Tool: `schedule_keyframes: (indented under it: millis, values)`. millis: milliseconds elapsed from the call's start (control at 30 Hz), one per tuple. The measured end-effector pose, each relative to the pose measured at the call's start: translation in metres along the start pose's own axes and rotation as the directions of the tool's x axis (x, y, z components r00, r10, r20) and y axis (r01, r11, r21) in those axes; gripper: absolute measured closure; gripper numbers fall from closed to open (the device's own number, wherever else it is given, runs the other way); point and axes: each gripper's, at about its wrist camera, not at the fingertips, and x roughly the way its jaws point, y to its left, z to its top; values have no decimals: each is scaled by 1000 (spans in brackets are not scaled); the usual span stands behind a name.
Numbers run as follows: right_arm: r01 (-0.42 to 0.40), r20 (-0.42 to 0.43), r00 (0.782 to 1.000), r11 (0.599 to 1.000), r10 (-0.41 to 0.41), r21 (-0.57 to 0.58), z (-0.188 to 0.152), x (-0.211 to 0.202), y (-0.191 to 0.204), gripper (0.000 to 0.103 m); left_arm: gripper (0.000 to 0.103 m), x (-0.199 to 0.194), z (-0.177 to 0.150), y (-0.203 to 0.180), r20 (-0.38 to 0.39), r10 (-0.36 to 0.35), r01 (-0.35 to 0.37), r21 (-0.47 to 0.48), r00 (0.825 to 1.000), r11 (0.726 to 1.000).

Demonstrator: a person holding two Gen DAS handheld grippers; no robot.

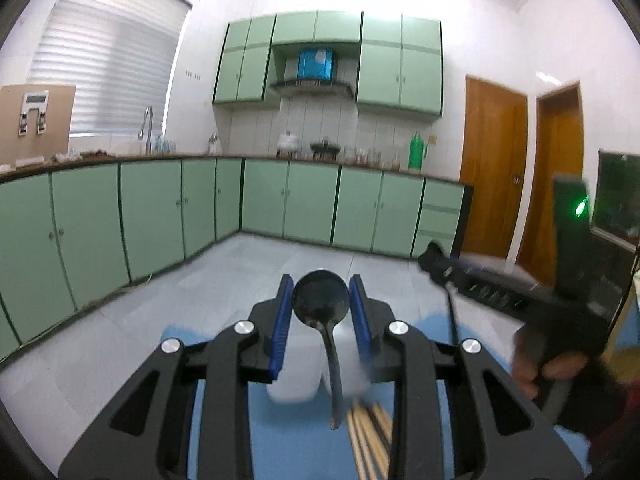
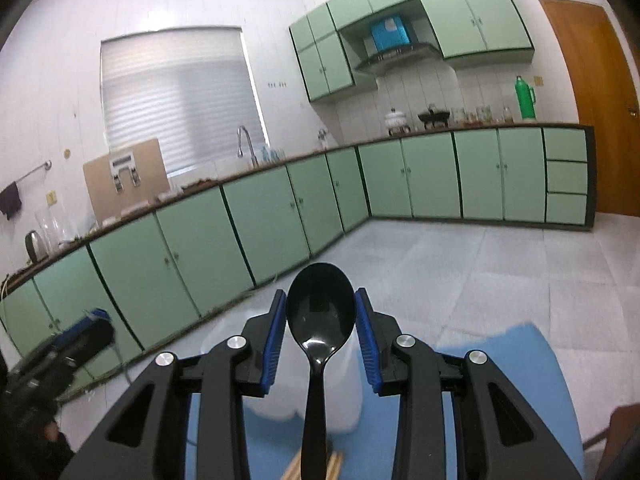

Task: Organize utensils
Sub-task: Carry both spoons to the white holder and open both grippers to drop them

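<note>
Both grippers raised, nearly level. Left gripper (image 1: 321,294) pinches one black plastic ladle (image 1: 321,300); right gripper (image 2: 321,312) pinches one glossy black plastic spoon (image 2: 320,308).

Spoon (image 1: 320,300) betw left gripper (image 1: 321,308) pads, container (image 1: 294,390) below, chopsticks (image 1: 370,436) nearer cam, on mat (image 1: 288,440).

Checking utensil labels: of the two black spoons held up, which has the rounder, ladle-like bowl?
The spoon in the left tool; the right tool's spoon has a longer oval bowl.

Left gripper (image 1: 320,304) fingers clamping a spoon bowl, right gripper (image 2: 321,320) likewise, both nearly level
</note>
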Motion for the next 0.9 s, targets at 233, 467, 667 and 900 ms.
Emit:
schedule_keyframes:
  millis: [233,467,667,900]
  values:
    - [5,65,998,1000,-7,21,35,43,-2,69,76,31,45,-2,86,2,-2,6,996,1000]
    - [77,25,997,997,-77,2,24,100,-5,69,76,93,39,7,24,32,-32,-6,999,999]
    - [77,-33,997,997,-76,13,1,110,-10,68,75,126,11,23,-94,48,-51,-30,994,998]
    - [90,-71,994,995,-88,35,-9,74,-26,56,58,105,1,29,-108,79,-83,-35,991,996]
